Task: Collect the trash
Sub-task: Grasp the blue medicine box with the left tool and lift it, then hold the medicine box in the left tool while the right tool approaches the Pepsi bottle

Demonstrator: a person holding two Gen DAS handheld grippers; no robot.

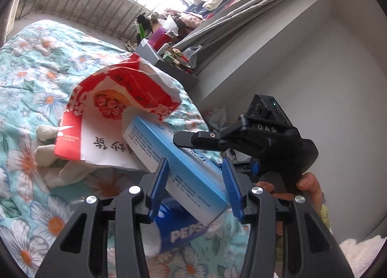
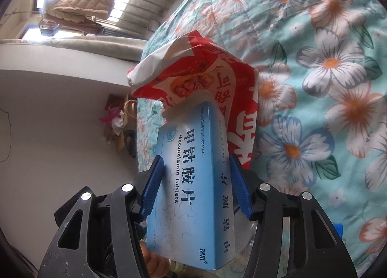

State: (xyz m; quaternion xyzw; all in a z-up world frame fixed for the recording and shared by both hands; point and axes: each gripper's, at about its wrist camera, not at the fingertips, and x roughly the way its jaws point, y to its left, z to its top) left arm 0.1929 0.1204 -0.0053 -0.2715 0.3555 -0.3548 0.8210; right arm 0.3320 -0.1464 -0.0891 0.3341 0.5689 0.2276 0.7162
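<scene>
A blue and white medicine box labelled Mecobalamin Tablets sits between the blue pads of my right gripper, which is shut on it. The box's far end pokes into the mouth of a red and white paper food bag. In the left wrist view the same box lies between the pads of my left gripper, whose jaws stand wide around it. The right gripper shows there from the side, a finger over the box. The bag lies on the bed.
A floral quilt covers the bed. A blue Pepsi wrapper and white crumpled tissues lie on it. A cluttered grey shelf and curtain stand by the window. White wall is at the right.
</scene>
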